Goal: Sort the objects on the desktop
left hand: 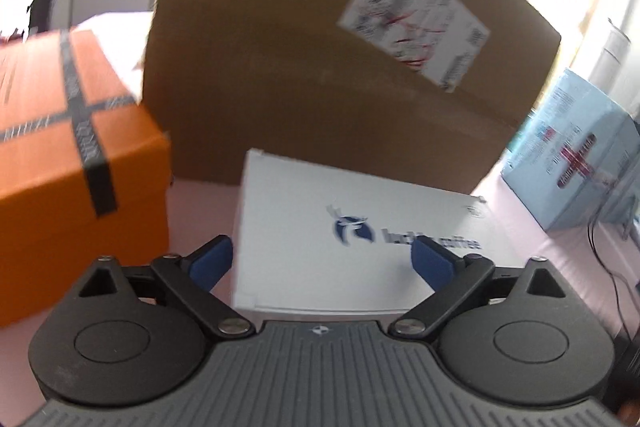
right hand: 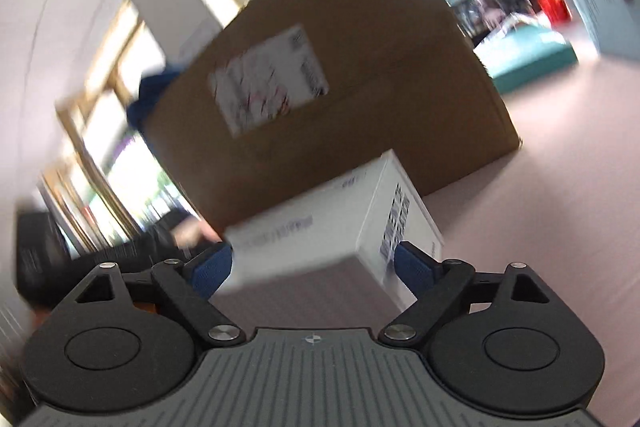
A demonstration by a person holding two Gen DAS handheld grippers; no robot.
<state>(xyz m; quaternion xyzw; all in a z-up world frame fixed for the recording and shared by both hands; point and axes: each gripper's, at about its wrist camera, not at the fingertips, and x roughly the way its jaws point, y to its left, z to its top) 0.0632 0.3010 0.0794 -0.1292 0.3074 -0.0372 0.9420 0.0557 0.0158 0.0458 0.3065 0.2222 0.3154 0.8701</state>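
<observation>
Pink tabletop (left hand: pixel 560 267) — white box (left hand: pixel 360 227), blurred logo

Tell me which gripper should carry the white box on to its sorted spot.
Right, probably. The right gripper has both blue pads around the white box, seemingly holding it tilted. The left gripper is open over its top, gripping nothing.

A pale pink tabletop (left hand: pixel 560 259) carries brown (left hand: pixel 320 47), orange (left hand: pixel 80 155), white (left hand: pixel 340 227) and light-blue (left hand: pixel 576 151) boxes.

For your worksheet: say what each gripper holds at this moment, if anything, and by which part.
The right gripper clamps the white box across its near end. The left gripper is open above the same box, holding nothing.
</observation>
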